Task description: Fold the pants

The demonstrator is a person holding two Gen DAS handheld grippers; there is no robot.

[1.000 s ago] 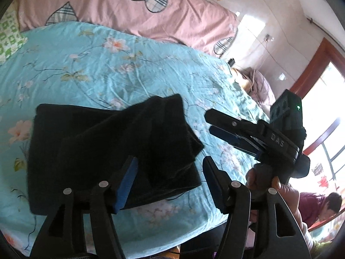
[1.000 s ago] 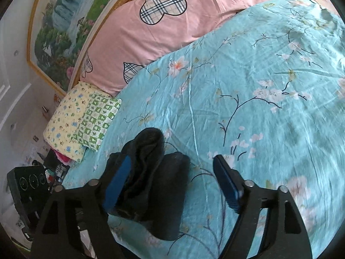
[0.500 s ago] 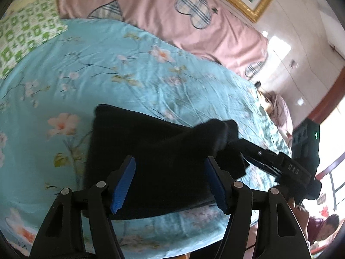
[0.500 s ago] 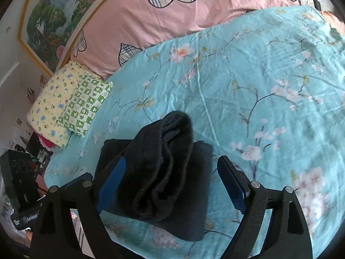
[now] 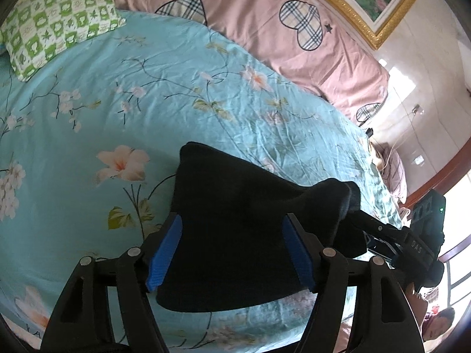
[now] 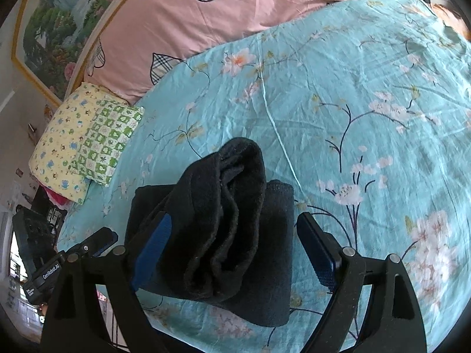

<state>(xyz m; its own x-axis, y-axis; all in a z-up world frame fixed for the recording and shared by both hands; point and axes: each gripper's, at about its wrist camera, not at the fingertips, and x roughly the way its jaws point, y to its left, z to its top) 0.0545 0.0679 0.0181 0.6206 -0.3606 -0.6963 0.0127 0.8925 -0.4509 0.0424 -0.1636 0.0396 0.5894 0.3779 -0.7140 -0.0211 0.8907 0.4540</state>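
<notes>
The black pants [image 5: 235, 229] lie folded into a thick bundle near the bed's front edge, with a raised, bunched end [image 6: 232, 206] on top. My left gripper [image 5: 232, 253] is open, its blue-padded jaws set either side of the bundle's near edge. My right gripper [image 6: 235, 253] is open too, jaws straddling the bunched end from the other side. Each gripper shows in the other's view: the right one [image 5: 391, 235] at the bundle's right end, the left one [image 6: 79, 253] at lower left. Neither grips the fabric.
The bed has a turquoise floral sheet [image 5: 147, 94]. A pink duvet with plaid hearts [image 5: 294, 23] lies along the back. A green and yellow patterned pillow [image 6: 88, 141] sits at the bed's corner. A framed picture [image 6: 59, 29] hangs on the wall.
Both grippers have moved in over the bundle; it now fills the gap between each pair of jaws. The right gripper has closed in on the bundle's raised end.
</notes>
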